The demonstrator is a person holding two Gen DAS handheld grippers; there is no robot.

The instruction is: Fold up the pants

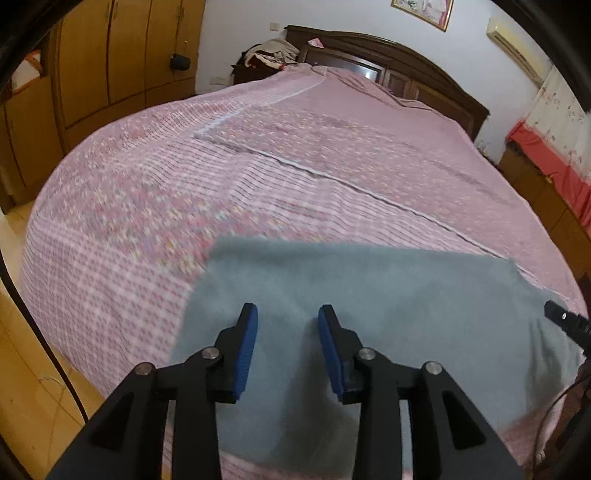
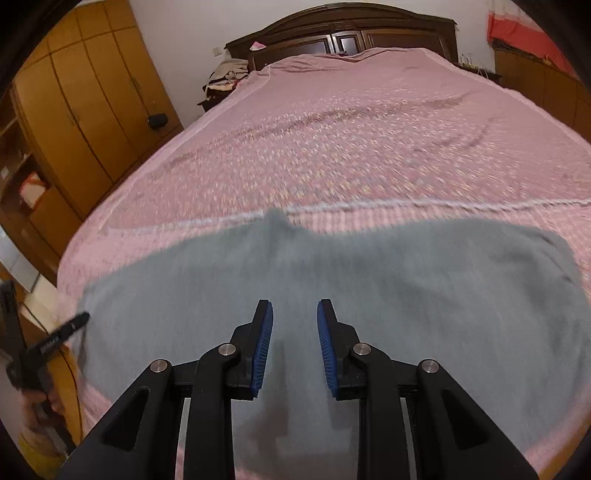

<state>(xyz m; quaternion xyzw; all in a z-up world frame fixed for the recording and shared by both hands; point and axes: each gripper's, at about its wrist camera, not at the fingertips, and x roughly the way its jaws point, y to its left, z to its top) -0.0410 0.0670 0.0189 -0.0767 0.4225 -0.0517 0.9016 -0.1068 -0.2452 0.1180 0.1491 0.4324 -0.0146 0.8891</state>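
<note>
The pants are a grey-blue, soft, fuzzy-looking fabric (fleece or brushed knit, hard to pin down with the blur) lying flat on the near end of the bed, close to its front edge. In the right wrist view their long axis runs side to side across the bed, with a rounded end out to the right and a little peak of cloth poking up along the far edge toward the headboard. In the left wrist view the pants look like a broad slab with a fairly straight far edge and a squared corner on the right. The left claw is spread, blue ribbed pads apart with only cloth seen behind the gap, nothing pinched. The right claw is spread too, a bit narrower, hovering over the middle of the pants with nothing between its pads. Each claw shows at the edge of the other's view. The bedspread is pink with a small checked and floral print and a pale seam line running across it. Past that there's the dark carved wooden headboard, an orange-brown wooden wardrobe on the left, and a pile of clothes beside the headboard.
</note>
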